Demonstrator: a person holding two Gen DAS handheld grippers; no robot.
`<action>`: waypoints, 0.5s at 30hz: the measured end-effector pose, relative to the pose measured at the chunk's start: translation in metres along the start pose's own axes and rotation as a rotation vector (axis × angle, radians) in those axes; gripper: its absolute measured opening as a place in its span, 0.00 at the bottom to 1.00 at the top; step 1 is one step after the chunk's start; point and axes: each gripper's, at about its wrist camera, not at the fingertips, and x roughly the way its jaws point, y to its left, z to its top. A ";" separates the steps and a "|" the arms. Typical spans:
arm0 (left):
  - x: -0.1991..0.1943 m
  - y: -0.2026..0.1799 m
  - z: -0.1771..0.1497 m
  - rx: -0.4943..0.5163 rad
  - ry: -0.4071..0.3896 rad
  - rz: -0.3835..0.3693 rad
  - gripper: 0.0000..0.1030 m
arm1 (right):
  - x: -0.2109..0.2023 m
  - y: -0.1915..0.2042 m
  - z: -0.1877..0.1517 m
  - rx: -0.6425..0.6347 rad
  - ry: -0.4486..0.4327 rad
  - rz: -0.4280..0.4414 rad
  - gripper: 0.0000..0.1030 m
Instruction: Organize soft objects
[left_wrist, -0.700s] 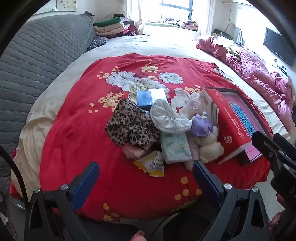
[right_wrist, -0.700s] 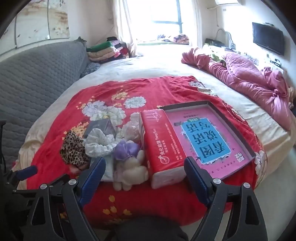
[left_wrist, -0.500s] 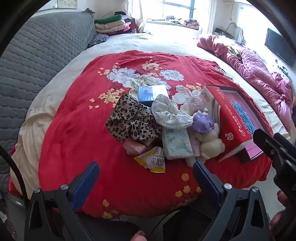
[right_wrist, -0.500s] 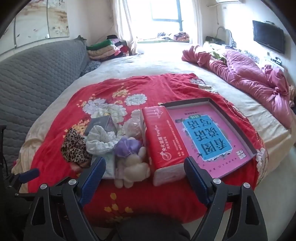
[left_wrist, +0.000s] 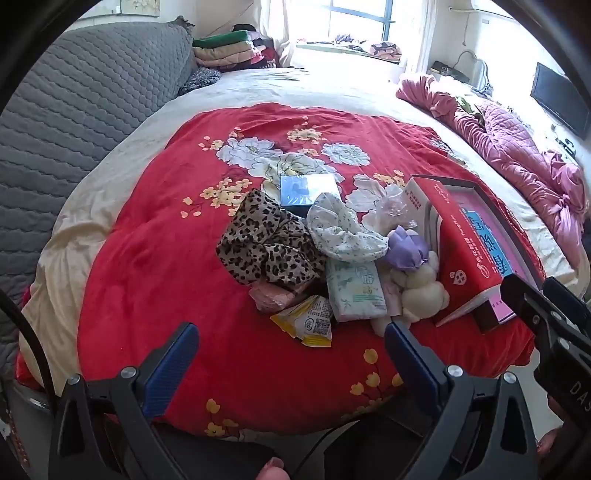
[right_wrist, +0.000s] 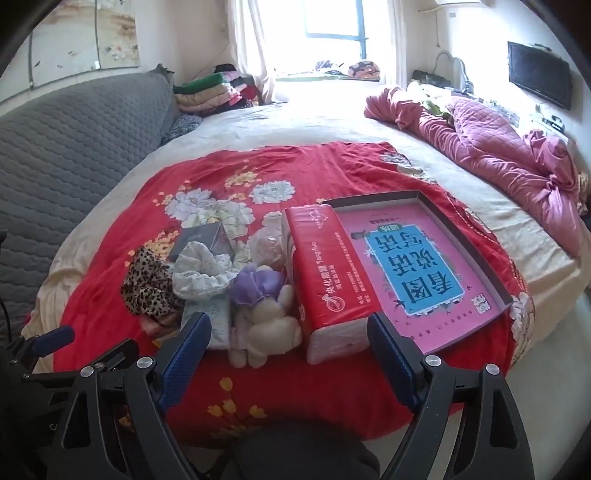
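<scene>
On the bed lies a red blanket (left_wrist: 147, 280) w/ white and yellow flowers, and the soft things sit in a heap near its front edge. The red tissue pack (right_wrist: 325, 266) has white letters along its side; I read sth like "TongHuo" but not surely, the Chinese text is too small. Its long axis runs from the near edge away toward the window, and it leans on the left rim of the box lid (right_wrist: 480, 254). Inside the lid a pink sheet has a blue field w/ big white Chinese characters, upside down from here.

Left of the pack: a cream plush toy (right_wrist: 269, 328), a purple scrunchie (right_wrist: 255, 286), a white dotted cloth (left_wrist: 343, 232), a leopard cloth (left_wrist: 266, 247), a pale wipes pack (left_wrist: 354, 291), and a yellow sachet (left_wrist: 310, 325) w/ a QR code.

The left tongs (left_wrist: 291, 345) and right tongs (right_wrist: 288, 334) both hang wide open above the near edge, holding nothing.
</scene>
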 end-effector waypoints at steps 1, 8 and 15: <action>0.000 0.000 0.000 0.001 0.000 -0.001 0.98 | 0.000 0.000 0.000 -0.001 0.001 0.000 0.85; 0.000 0.001 0.001 -0.007 0.000 0.001 0.98 | -0.001 0.001 -0.001 -0.017 0.001 -0.010 0.85; -0.001 0.000 0.001 -0.006 -0.006 -0.003 0.98 | -0.002 0.002 -0.001 -0.025 0.000 -0.006 0.85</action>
